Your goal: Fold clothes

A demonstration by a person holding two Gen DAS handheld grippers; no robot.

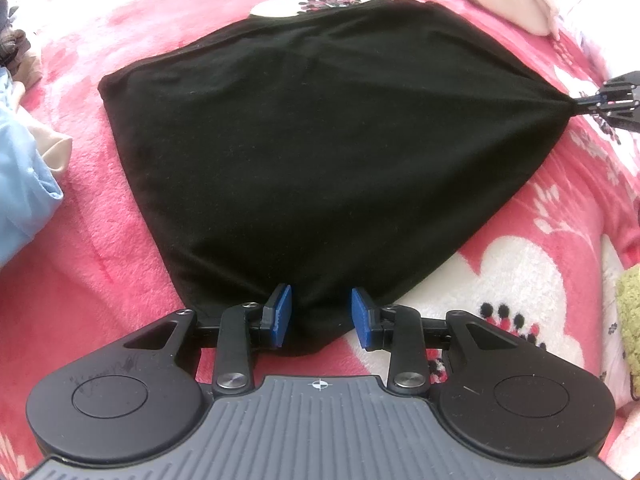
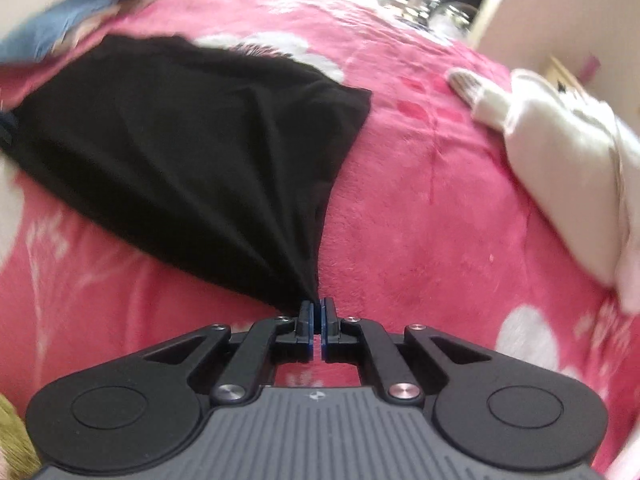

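Right gripper (image 2: 317,314) clamps our black cloth's (image 1: 320,152) corner; left gripper (image 1: 322,316) straddles another, jaws apart. Pull now, and that loose corner escapes.

A pink blanket (image 1: 100,248) with white flower prints covered the bed. A shaggy green item (image 1: 630,316) showed at the right edge of the left wrist view. Beyond the blanket's far edge, in the right wrist view, stood pale furniture (image 2: 532,12).
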